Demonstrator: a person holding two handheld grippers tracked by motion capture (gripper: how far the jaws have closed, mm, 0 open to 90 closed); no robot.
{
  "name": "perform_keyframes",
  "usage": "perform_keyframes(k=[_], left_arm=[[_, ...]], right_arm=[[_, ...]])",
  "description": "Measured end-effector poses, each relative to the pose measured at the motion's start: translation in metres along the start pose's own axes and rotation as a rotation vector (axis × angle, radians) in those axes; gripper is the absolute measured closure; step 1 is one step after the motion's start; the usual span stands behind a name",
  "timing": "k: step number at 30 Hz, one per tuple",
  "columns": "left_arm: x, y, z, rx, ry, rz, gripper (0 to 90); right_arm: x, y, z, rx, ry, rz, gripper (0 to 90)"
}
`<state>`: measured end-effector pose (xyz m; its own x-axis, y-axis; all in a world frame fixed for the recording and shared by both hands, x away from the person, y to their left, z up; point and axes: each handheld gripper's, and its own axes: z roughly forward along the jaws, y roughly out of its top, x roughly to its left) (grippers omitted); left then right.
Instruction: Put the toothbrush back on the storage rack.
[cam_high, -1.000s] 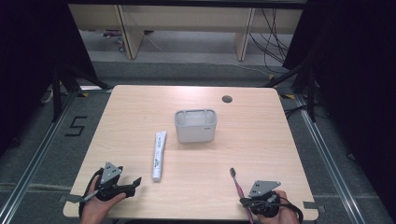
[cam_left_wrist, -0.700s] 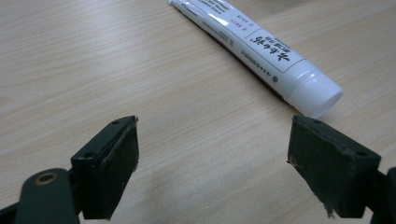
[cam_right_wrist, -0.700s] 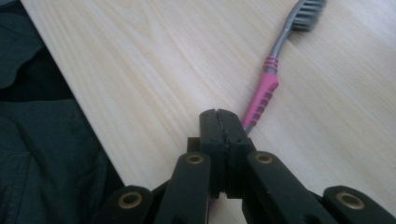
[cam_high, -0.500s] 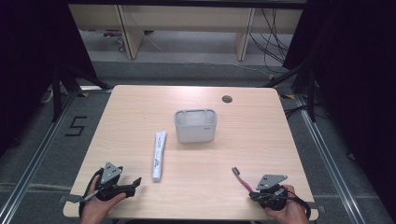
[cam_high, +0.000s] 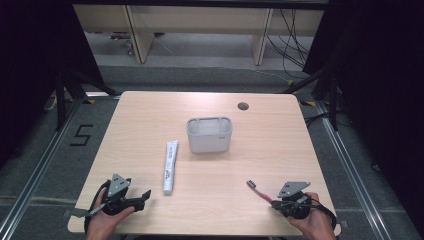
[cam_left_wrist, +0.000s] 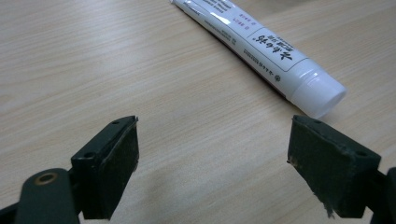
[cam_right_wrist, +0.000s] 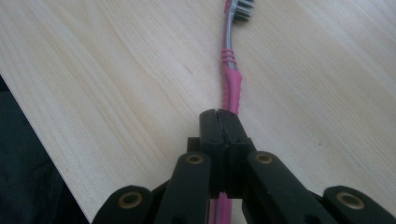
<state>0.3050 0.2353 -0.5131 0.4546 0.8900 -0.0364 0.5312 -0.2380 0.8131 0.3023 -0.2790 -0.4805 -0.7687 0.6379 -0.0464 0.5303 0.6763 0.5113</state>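
The right gripper (cam_right_wrist: 223, 122) has its fingers (cam_right_wrist: 211, 128) pressed fully together on the pink handle of the toothbrush (cam_right_wrist: 231, 79), which runs straight out ahead of them with its bristled head at the far end. Against a second ago, the brush has swung: then it pointed nearly straight away from the person, now its head (cam_high: 251, 184) leans out to the left of the right-hand fingers, toward the middle of the table (cam_high: 150, 107), and the hand sits a little further right along the near edge. That reads as the brush being picked up and carried, probably on its way to the grey cup (cam_high: 210, 134) well beyond the fingers.

The left gripper (cam_left_wrist: 212, 154) has not shifted; its fingers (cam_left_wrist: 116, 158) stand wide apart with nothing between them, low over bare wood. The toothpaste tube (cam_left_wrist: 261, 56) lies just ahead of them, cap end nearest the right-hand pad, untouched
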Motion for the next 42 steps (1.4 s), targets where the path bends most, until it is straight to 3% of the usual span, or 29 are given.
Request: perform_keyframes(k=[1,4,7,10,11,12,15,18,19,23,24,26,29,31,39,41,42], left_arm=[[0.000,0.000,0.000,0.000,0.000,0.001,16.1],[0.001,0.000,-0.001,0.007,0.002,0.007,16.1],[0.001,0.000,-0.001,0.007,0.003,0.008,16.1],[0.001,0.000,-0.001,0.007,0.003,0.009,16.1],[0.002,0.000,-0.001,0.010,0.004,0.011,16.1],[0.002,0.000,-0.001,0.010,0.004,0.011,16.1],[0.002,0.000,-0.001,0.005,0.007,0.005,16.1],[0.003,0.001,-0.001,0.015,0.012,0.004,16.1],[0.003,0.001,-0.001,0.007,0.012,-0.002,16.1],[0.002,0.002,-0.001,0.016,0.013,0.001,16.1],[0.002,0.002,0.000,0.008,0.008,0.005,16.1],[0.001,0.002,0.000,0.009,0.008,0.006,16.1],[0.001,0.002,0.000,0.009,0.009,0.006,16.1],[0.001,0.002,0.000,0.007,0.009,0.004,16.1],[0.001,0.003,0.000,0.025,0.011,0.011,16.1],[0.001,0.002,0.000,0.011,0.007,0.009,16.1],[0.001,0.002,0.001,0.009,0.007,0.005,16.1]], right_arm=[[-0.002,0.001,0.000,-0.006,-0.004,-0.034,90.0],[-0.001,0.005,-0.003,-0.004,-0.003,0.001,88.2],[-0.001,0.010,-0.003,-0.021,-0.004,-0.031,82.6],[0.002,0.014,-0.004,-0.020,-0.026,-0.004,77.3],[0.000,0.017,-0.005,-0.013,-0.052,-0.030,73.0],[0.002,0.019,-0.006,0.011,-0.035,-0.012,71.2],[0.000,0.025,-0.006,0.034,-0.047,-0.016,67.4],[-0.003,0.030,-0.006,0.054,-0.053,-0.032,66.4],[-0.002,0.031,-0.006,0.065,-0.042,-0.016,66.3],[-0.006,0.036,-0.004,0.056,-0.029,-0.060,65.0],[-0.004,0.037,-0.005,0.069,-0.040,-0.024,65.0],[-0.006,0.039,-0.003,0.074,-0.023,-0.037,65.1],[-0.004,0.041,-0.001,0.101,-0.018,-0.016,65.5],[-0.005,0.042,0.001,0.109,-0.030,-0.037,65.7],[-0.004,0.044,0.011,0.187,-0.014,-0.011,67.6],[-0.005,0.044,0.013,0.186,0.002,-0.047,69.5],[-0.001,0.044,0.013,0.209,-0.001,0.001,69.9]])
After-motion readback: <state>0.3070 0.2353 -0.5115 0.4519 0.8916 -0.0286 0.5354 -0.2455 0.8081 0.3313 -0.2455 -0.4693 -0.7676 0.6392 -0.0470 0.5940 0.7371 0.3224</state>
